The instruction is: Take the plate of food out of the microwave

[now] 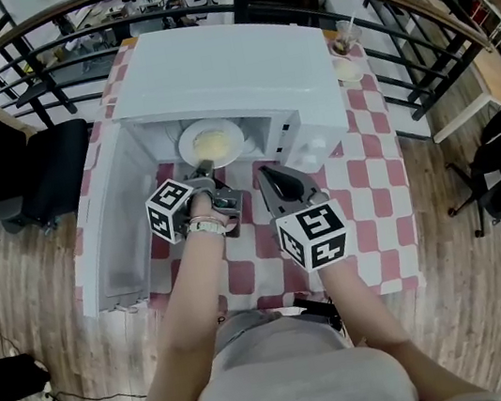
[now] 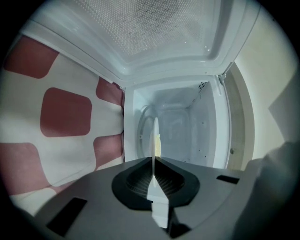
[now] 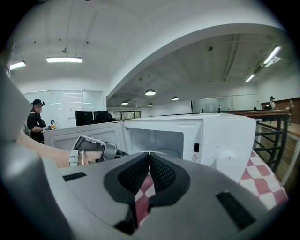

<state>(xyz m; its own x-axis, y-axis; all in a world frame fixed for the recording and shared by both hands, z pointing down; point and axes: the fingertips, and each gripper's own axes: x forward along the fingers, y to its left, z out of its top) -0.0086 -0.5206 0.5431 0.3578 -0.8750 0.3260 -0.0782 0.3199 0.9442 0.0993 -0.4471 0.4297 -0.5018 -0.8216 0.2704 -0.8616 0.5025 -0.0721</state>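
Plate [image 1: 210, 142] sits inside the microwave [image 1: 228, 65] straight ahead, its near rim pinched in my left gripper [image 1: 205, 166]; my right gripper [image 1: 264, 172] is closed, empty.

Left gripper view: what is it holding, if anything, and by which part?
The left gripper is shut on the plate of food, its jaws pinching the near rim.

A red-and-white checked table [image 1: 382, 220] bears the open microwave [image 1: 228, 65], with a glass [image 1: 341, 44] at its far corner.
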